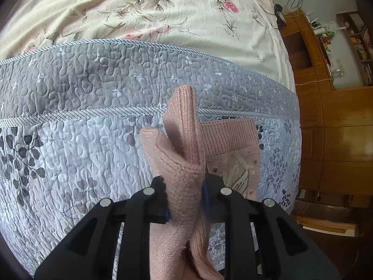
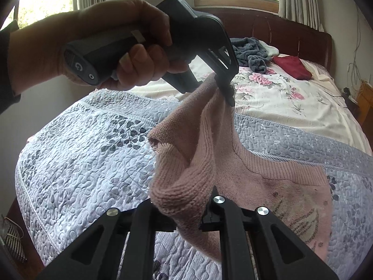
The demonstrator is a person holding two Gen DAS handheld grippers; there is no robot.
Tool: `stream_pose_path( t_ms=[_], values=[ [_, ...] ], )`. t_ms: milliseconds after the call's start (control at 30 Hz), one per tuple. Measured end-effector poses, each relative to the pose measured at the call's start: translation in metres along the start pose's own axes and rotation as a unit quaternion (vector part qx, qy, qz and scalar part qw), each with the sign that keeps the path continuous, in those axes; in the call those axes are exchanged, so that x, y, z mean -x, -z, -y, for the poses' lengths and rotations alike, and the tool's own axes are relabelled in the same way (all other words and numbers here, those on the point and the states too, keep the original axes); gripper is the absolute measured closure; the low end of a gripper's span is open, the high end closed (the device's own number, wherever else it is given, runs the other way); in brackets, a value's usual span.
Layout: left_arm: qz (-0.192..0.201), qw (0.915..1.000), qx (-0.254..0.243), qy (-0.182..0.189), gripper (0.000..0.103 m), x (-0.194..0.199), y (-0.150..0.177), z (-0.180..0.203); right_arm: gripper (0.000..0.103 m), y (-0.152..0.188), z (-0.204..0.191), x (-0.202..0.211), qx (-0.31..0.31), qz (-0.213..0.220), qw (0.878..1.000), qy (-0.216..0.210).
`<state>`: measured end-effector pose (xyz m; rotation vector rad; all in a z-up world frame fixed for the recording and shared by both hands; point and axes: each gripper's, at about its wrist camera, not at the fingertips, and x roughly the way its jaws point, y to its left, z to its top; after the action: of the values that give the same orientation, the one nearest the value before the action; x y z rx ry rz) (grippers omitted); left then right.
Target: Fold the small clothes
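A small pink knitted sweater [image 1: 184, 154] [image 2: 268, 182] lies partly on the grey quilt, its ribbed hem and a pale embroidered patch spread to the right. My left gripper [image 1: 185, 200] is shut on a bunched fold of the knit, which stands up between its fingers. In the right wrist view the left gripper [image 2: 227, 93] shows from outside, held by a hand [image 2: 130, 46], pinching the sweater's lifted edge above the bed. My right gripper [image 2: 187, 219] is shut on another bunched part of the same sweater, close below the left one.
The grey quilted cover [image 1: 81, 144] lies over a cream floral bedspread [image 2: 291, 98]. A dark blue garment [image 2: 251, 53] and a red one [image 2: 292, 66] lie near the headboard. Wooden cabinets and shelves [image 1: 331, 107] stand right of the bed.
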<state>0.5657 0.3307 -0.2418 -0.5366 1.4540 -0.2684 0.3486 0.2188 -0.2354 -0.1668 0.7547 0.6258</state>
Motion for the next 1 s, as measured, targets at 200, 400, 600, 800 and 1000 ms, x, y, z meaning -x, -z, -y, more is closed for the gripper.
stream_pose_path(
  t_ms=[200,400,600,800,1000],
  values=[
    [0.005,0.9998,-0.004,-0.019,0.084,-0.002,0.001,0.027,0.092,0.002,0.022,0.014,-0.033,0.008,0.999,-0.008],
    [0.007,0.9994,-0.006,-0.033,0.084,-0.010,0.003,0.055,0.092,0.007,0.045,0.026,-0.064,0.013,0.998,-0.011],
    [0.009,0.9989,-0.012,-0.044,0.084,-0.017,0.004,0.080,0.092,0.013,0.065,0.036,-0.080,0.019,0.997,-0.007],
    [0.013,0.9983,-0.013,-0.054,0.084,-0.026,0.004,0.098,0.092,0.019,0.084,0.043,-0.098,0.023,0.995,-0.008],
    [0.012,0.9979,-0.017,-0.062,0.084,-0.040,0.004,0.117,0.092,0.027,0.101,0.048,-0.115,0.024,0.993,-0.007]
  ],
)
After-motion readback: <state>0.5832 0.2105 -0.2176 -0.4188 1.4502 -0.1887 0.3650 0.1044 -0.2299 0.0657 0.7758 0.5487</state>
